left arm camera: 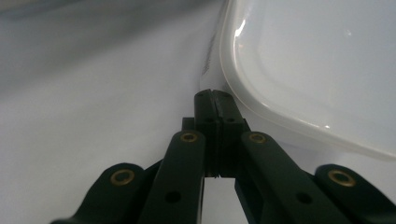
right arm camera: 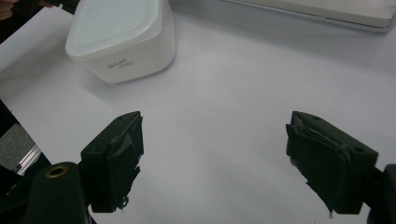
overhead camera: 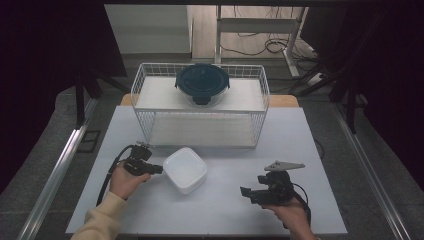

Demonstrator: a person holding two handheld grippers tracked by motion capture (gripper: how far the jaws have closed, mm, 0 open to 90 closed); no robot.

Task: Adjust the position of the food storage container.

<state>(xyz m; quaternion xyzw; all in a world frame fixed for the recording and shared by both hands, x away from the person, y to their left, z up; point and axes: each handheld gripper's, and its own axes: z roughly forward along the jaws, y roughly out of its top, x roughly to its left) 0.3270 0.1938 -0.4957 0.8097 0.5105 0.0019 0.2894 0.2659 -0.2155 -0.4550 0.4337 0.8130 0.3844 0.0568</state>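
Left gripper view: closed left tool [left arm camera: 215,95] tips against white container [left arm camera: 317,70] rim.

Black two-jaw tools [overhead camera: 156,169] with brass rivets, trailing cables; cream sleeve [overhead camera: 102,220]

Bare table [overhead camera: 235,200] between white container [overhead camera: 185,169] and right gripper [overhead camera: 246,192].

The lidded box [overhead camera: 185,169] sits on the table [overhead camera: 225,210] before the wire basket [overhead camera: 200,120], which holds a bowl [overhead camera: 202,84].
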